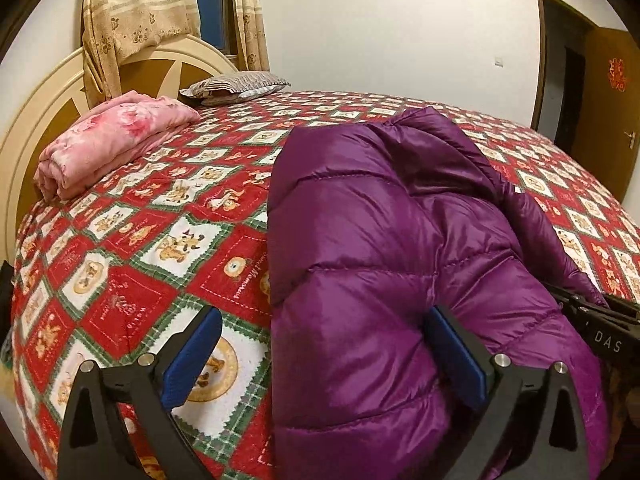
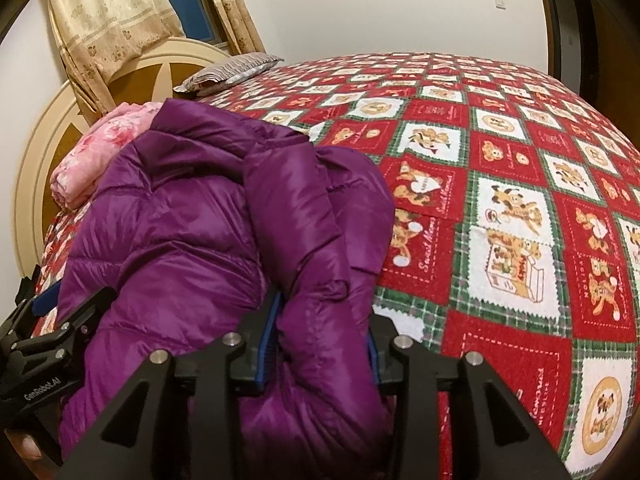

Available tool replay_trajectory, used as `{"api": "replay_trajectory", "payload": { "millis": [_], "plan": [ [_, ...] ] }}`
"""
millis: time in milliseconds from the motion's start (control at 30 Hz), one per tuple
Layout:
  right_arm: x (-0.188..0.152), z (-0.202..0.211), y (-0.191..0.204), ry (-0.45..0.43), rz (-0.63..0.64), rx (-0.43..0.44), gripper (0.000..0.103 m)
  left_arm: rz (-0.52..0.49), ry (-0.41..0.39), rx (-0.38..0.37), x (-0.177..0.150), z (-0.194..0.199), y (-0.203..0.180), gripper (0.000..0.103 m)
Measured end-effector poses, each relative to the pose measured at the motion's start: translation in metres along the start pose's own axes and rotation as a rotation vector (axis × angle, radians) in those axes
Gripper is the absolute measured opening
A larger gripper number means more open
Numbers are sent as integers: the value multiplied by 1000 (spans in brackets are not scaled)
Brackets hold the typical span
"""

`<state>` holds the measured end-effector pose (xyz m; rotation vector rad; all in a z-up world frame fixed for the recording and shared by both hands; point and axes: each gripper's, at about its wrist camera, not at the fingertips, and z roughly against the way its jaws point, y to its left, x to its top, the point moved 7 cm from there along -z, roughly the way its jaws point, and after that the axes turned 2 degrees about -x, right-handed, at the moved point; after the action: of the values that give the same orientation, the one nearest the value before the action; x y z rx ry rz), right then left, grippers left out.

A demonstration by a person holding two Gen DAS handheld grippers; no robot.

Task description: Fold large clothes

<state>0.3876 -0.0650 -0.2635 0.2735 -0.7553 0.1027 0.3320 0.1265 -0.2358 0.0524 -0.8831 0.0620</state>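
A shiny purple puffer jacket (image 1: 380,232) lies bunched on the bed's red patterned quilt (image 1: 140,240). My left gripper (image 1: 324,332) is open, its jaws wide; the jacket's left edge lies between them, with the right blue pad (image 1: 460,360) against the fabric. In the right wrist view the jacket (image 2: 180,232) fills the left half. My right gripper (image 2: 320,344) is shut on a thick fold of the jacket, its blue pads (image 2: 268,344) pressed into it. The right gripper's body shows at the right edge of the left wrist view (image 1: 600,320); the left gripper shows at the left edge of the right wrist view (image 2: 44,340).
A folded pink blanket (image 1: 112,140) and a striped pillow (image 1: 236,88) lie near the cream headboard (image 1: 48,92). Curtains (image 1: 132,8) hang behind it. A brown door (image 1: 612,100) stands open at the right. The quilt (image 2: 500,200) stretches right of the jacket.
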Motion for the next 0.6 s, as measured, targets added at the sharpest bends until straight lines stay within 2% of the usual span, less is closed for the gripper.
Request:
{"api": "replay_trajectory", "payload": {
  "millis": [100,200,267,333,400,500,600],
  "plan": [
    [4,7,-4,6,3,-52,57,-30,11,60,11,18,3,102],
    [9,37,-2,-7,2,-42,59,-14,-82,66,28,63,8,102],
    [14,64,4,-54,34,-61,69,-1,-117,61,36,92,9,102],
    [18,97,12,-115,74,-75,74,17,-124,54,42,123,12,102],
    [21,135,22,-170,107,-80,77,34,-142,47,44,151,15,102],
    [23,181,35,-249,142,-88,84,47,-213,40,44,196,17,102],
    [21,215,46,-312,162,-78,90,34,-257,55,44,219,18,102]
  ]
}}
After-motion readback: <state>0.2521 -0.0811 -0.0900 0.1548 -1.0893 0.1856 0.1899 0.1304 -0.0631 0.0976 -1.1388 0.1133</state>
